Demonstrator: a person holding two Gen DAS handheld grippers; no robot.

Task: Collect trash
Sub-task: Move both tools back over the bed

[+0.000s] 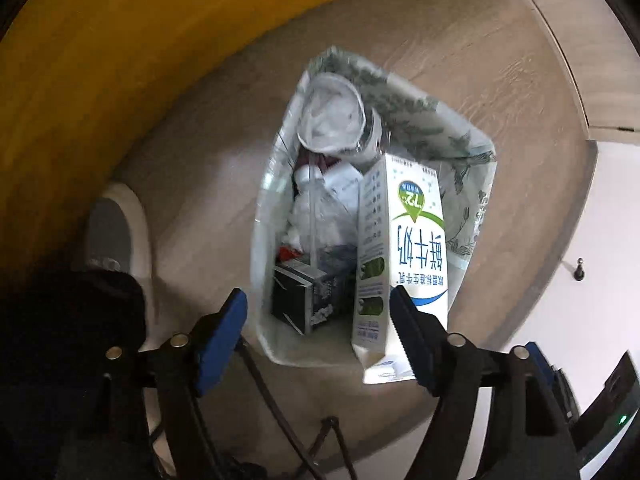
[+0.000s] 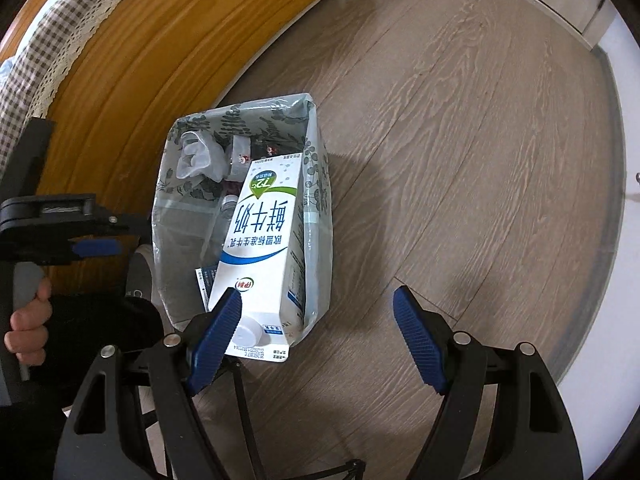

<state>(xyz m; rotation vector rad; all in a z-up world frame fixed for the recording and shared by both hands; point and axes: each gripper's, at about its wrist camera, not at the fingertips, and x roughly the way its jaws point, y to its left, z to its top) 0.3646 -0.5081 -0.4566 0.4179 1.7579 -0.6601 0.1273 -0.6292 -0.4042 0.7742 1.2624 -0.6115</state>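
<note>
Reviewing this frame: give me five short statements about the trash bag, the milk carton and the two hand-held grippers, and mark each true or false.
1. The milk carton is inside the trash bag. True.
2. The left hand-held gripper is clamped on the carton. False: its jaws stand apart and grip nothing; the carton lies beside one finger.
3. The bag stands on a wooden floor. True.
4. The right hand-held gripper holds a plastic cup. False: it is open and holds nothing; a clear cup lies in the bag.
5. The bag holds only the carton. False: a dark box and other wrappers are in it too.
</note>
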